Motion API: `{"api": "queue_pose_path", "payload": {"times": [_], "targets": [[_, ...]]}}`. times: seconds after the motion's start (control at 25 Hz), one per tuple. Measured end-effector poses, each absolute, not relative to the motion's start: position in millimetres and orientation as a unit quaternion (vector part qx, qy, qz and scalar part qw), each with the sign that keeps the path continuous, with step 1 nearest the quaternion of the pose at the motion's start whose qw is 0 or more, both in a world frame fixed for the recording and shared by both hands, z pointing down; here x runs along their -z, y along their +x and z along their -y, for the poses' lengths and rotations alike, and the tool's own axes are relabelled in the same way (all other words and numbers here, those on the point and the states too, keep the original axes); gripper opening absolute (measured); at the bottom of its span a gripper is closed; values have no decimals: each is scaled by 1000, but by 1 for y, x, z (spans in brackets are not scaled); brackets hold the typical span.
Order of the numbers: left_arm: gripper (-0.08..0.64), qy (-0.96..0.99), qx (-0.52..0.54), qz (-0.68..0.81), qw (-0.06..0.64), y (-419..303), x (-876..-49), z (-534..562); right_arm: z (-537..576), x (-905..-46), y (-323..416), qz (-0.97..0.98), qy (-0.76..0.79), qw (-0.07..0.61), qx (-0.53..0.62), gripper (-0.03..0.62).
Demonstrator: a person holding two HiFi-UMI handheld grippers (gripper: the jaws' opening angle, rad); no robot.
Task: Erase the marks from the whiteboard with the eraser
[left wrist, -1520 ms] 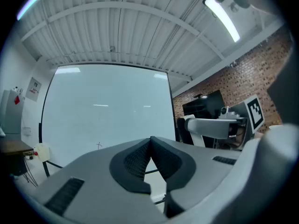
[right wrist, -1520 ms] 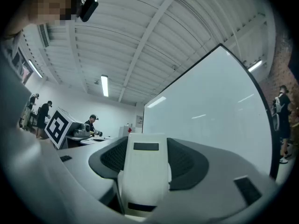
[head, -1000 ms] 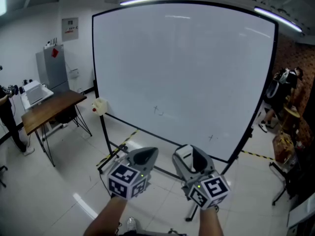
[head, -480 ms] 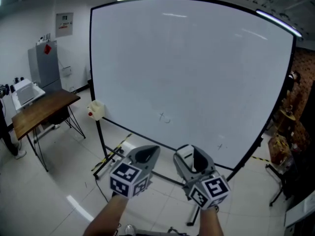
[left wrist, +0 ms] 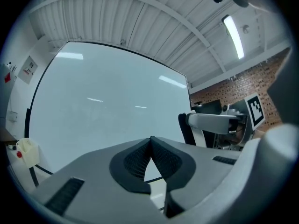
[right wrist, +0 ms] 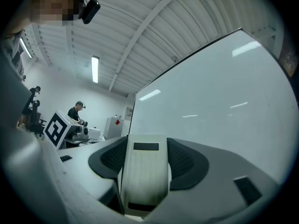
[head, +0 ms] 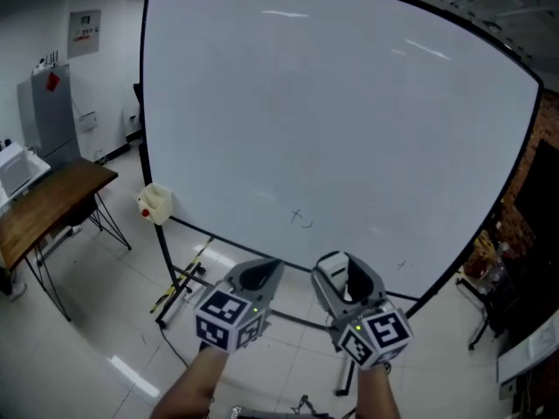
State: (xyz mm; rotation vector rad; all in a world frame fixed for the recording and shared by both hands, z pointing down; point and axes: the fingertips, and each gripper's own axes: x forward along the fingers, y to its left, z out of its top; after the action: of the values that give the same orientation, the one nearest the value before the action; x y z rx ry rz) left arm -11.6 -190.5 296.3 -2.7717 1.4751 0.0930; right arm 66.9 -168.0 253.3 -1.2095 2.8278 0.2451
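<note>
Eraser (right wrist: 145, 176) clamped lengthwise between right gripper (head: 343, 279) jaws, end pointing at whiteboard (head: 332, 120) ahead; likely staged for wiping. Marks (head: 302, 219) ahead, above eraser, not reached. Left gripper (left wrist: 150, 143) jaws closed on nothing, idle alongside.

No legible text anywhere. Wall notice (head: 85, 31), far up-left of the left gripper (head: 258, 275): print too small. Its cube (head: 229, 319) carries square markers only. Whiteboard (head: 349, 103) marks (head: 301, 219), just ahead of that gripper: illegible scribbles.
</note>
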Motion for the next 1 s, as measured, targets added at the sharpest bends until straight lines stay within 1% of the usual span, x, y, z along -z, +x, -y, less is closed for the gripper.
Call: {"api": "queue_pose_path", "payload": {"times": [0.24,0.4,0.64,1.0], "targets": [[-8,-883,-37,-467,-7,-31,-299,218,197,-256,53,-912,-401,26,-76,265],[-8,-883,-22,-469,-8,-36,-304,245,226,-263,48,-913,-402,33,-65,265],[-8,-878,8,-478,7,-33,-303,281,264,-266,51,-915,-395,61,-53,265],[-8,-883,28,-468,13,-19,-300,329,309,-266,67,-908,-411,70,-44,265]]}}
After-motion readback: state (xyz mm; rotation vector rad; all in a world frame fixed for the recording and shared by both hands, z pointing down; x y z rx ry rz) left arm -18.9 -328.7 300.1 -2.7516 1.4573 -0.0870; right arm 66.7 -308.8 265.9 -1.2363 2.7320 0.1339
